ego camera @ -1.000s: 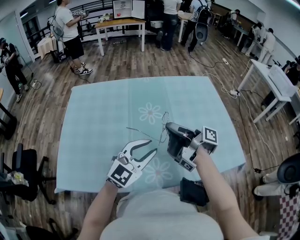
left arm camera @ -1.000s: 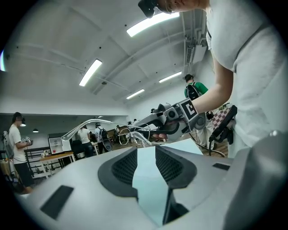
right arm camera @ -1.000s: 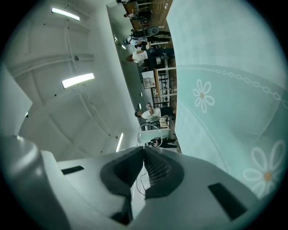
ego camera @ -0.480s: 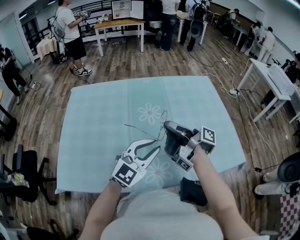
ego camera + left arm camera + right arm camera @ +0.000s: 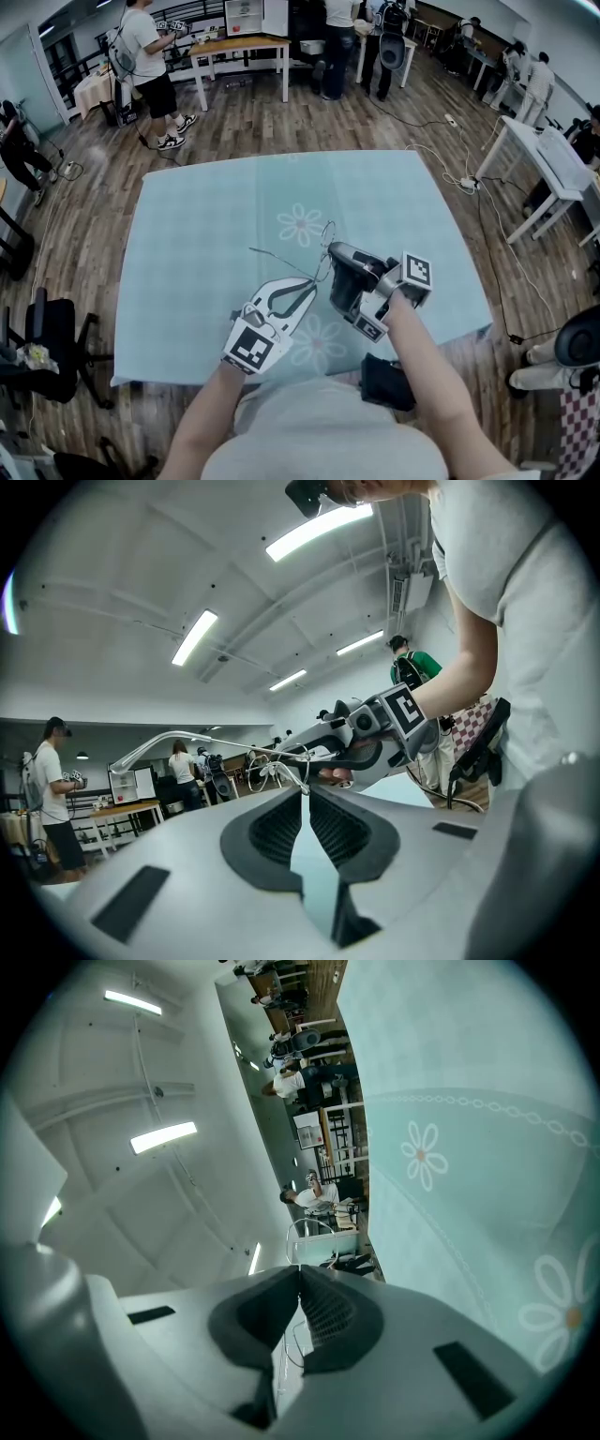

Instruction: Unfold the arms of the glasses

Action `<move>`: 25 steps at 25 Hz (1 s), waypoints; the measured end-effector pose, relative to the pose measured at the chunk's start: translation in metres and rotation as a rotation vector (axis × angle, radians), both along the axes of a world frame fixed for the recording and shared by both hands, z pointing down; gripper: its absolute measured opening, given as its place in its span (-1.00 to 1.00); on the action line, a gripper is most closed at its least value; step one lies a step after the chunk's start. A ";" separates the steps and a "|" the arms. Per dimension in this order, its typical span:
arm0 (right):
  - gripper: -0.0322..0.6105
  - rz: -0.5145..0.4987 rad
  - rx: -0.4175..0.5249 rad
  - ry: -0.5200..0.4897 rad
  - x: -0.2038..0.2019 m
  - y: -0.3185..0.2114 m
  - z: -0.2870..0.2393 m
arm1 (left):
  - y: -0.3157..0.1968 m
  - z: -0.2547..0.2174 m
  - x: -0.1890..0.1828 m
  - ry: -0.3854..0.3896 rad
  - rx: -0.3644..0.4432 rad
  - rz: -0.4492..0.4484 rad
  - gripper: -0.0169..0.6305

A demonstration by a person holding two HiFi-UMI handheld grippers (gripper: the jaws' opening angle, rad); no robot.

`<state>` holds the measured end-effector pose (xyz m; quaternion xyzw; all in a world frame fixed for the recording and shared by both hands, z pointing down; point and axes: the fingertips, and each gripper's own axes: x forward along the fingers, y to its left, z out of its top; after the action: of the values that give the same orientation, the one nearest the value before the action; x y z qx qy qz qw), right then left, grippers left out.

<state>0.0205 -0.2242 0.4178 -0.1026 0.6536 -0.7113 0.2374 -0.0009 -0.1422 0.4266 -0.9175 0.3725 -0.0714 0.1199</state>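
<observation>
Pinching in on the wire-rimmed glasses, the left gripper has just been closing its jaws. They now stand almost together, with what looks like the folded arm caught at their very tips, so I'd judge the second unfolding is about to begin. The right gripper has its jaws clamped on the frame and holds the glasses in the air just above the teal worktop, while the other arm already sticks straight out to the side, so half the job looks done.
</observation>
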 end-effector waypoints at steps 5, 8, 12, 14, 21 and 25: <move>-0.87 -0.007 -0.001 0.008 0.003 -0.001 0.001 | -0.001 -0.003 -0.007 0.011 0.005 -0.007 -0.85; -0.87 -0.012 -0.005 0.007 0.005 0.000 0.002 | -0.002 -0.004 -0.012 0.011 0.012 -0.015 -0.85; -0.87 -0.028 0.001 0.005 0.007 0.001 0.001 | -0.003 -0.005 -0.017 0.014 0.013 -0.020 -0.86; -0.87 -0.036 0.006 0.004 0.006 0.001 0.000 | -0.003 -0.007 -0.020 0.008 0.020 -0.021 -0.86; -0.87 -0.048 0.009 -0.009 0.010 0.005 -0.001 | -0.003 -0.011 -0.028 0.032 0.031 -0.041 -0.87; -0.87 -0.063 0.010 -0.011 0.012 0.005 0.000 | -0.007 -0.014 -0.037 0.053 0.025 -0.065 -0.88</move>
<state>0.0325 -0.2188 0.4176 -0.0767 0.6589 -0.7155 0.2191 -0.0379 -0.1496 0.4129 -0.9048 0.4061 -0.0464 0.1193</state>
